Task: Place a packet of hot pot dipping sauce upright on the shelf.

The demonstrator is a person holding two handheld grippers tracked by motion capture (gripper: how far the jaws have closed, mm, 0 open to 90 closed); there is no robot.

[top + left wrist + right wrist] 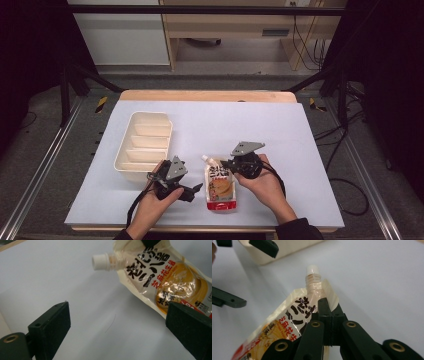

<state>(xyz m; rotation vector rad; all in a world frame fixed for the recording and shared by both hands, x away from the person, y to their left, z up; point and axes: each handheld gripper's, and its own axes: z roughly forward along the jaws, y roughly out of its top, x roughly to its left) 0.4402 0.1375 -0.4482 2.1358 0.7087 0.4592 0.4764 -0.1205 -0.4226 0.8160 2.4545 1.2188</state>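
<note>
- Pouch (220, 187): cream top, white cap (99, 262), bold black characters, small red characters, orange-yellow picture, red band at near end.
- Tray (143, 145), far left: plain cream, no pattern.
- Table (280, 135): pale blue-grey top, light wood far edge.
- Both grippers: black fingers (50, 326), brass-coloured rivets, grey plates.
</note>
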